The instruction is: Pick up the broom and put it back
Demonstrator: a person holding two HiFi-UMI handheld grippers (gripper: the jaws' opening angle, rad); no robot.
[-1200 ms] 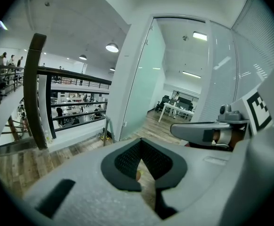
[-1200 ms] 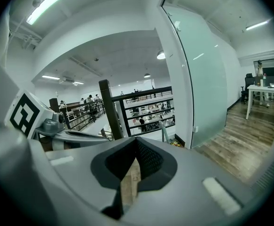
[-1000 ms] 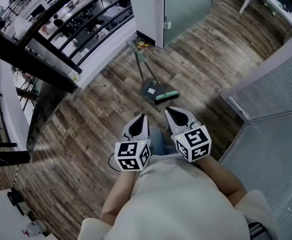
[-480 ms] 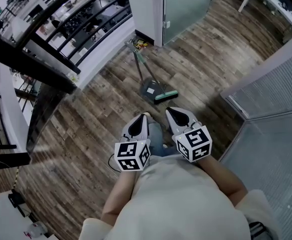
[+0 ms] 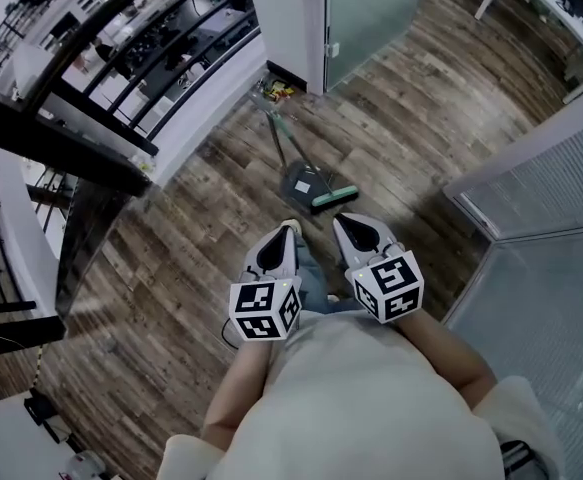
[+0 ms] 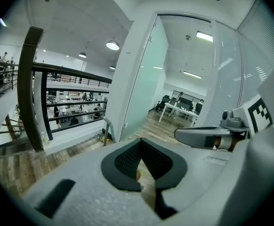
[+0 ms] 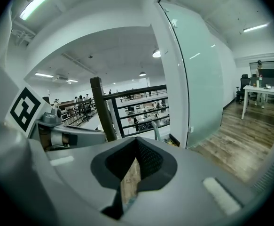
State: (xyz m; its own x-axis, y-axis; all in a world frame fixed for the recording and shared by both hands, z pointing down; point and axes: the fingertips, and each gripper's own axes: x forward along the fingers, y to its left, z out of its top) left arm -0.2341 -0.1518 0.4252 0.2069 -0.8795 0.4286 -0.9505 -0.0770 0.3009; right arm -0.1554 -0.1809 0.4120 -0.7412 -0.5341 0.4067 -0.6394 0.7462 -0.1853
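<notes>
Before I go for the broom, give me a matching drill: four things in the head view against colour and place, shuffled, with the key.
Things:
1. broom head
2. dustpan
3. railing
4. glass panel

Descriptions:
A. black, running along the left side
B. frosted pale green, upright at the top
C. bright green strip, on the wood floor near the centre
D. dark grey, low on the wood floor near the centre

Pairs: 1-C, 2-D, 3-A, 4-B
</notes>
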